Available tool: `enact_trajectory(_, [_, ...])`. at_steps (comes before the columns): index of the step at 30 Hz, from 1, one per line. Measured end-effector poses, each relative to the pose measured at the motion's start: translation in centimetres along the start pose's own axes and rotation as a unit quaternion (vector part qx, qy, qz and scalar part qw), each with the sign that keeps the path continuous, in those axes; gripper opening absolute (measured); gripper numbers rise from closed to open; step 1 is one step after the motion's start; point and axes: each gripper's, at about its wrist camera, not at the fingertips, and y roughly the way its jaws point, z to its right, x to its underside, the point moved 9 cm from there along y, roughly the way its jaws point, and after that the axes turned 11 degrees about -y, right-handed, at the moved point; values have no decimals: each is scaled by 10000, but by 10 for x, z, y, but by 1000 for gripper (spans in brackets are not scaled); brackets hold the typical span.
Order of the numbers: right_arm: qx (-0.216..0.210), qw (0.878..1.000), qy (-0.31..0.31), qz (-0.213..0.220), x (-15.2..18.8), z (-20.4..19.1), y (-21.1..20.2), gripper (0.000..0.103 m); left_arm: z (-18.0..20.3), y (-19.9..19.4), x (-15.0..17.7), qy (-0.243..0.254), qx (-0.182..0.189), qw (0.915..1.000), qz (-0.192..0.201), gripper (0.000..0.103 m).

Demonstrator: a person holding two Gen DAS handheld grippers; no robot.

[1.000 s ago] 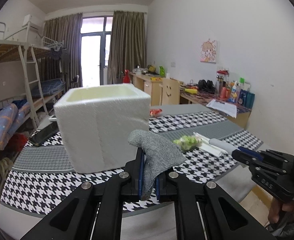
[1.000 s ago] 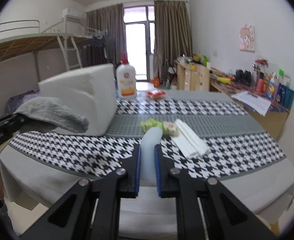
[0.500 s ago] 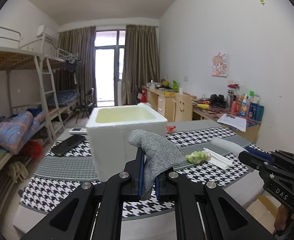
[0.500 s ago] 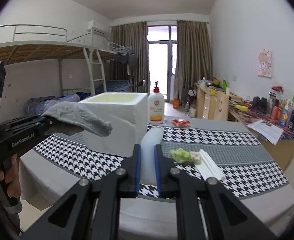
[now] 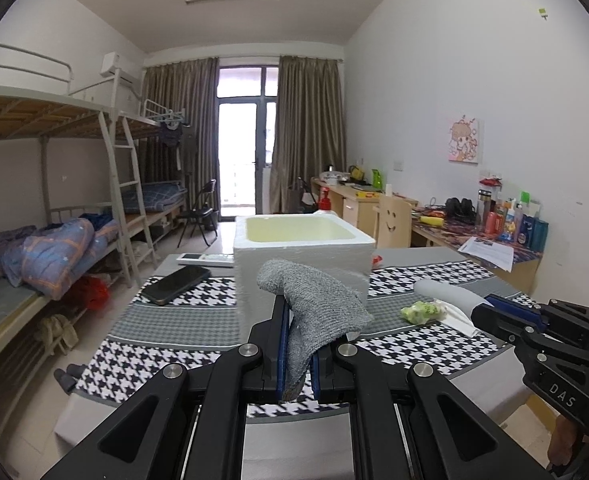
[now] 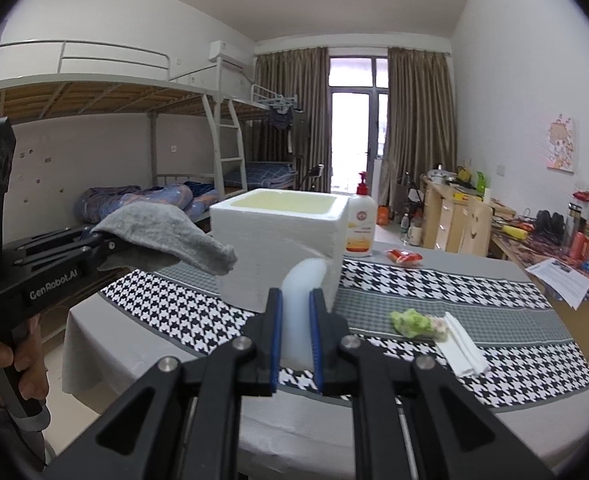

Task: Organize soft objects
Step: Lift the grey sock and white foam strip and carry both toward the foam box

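My left gripper (image 5: pixel 297 344) is shut on a grey knitted cloth (image 5: pixel 314 308) that droops over its fingertips; from the right wrist view that grey cloth (image 6: pixel 166 236) hangs at the left. My right gripper (image 6: pixel 297 336) is shut on a pale white soft piece (image 6: pixel 300 300), also visible as the white piece (image 5: pixel 446 298) at the right of the left wrist view. Both are held in the air in front of the table. A white foam box (image 5: pixel 302 256) (image 6: pixel 282 248) with an open top stands on the table beyond them.
The houndstooth-covered table (image 6: pixel 474 300) carries a green soft lump (image 6: pixel 410 322), folded white tissues (image 6: pixel 460 344), a red packet (image 6: pixel 404 256), a pump bottle (image 6: pixel 360 224), a phone (image 5: pixel 176 284) and a remote (image 5: pixel 204 258). Bunk beds stand left, desks right.
Both grippers have risen and drawn back from the table with their soft pieces still held. The foam box looks smaller and farther, and its open top has come into view.
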Motion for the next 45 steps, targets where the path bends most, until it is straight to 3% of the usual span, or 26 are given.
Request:
enact_trajectory(24, [-65, 9999, -101, -53, -4, -11, 17, 16, -11, 5, -2, 35, -68, 10000, -49, 9])
enact_trajectory(45, [-180, 9996, -185, 135, -60, 14, 50, 16, -4, 44, -67, 133, -97, 9998, 134, 9])
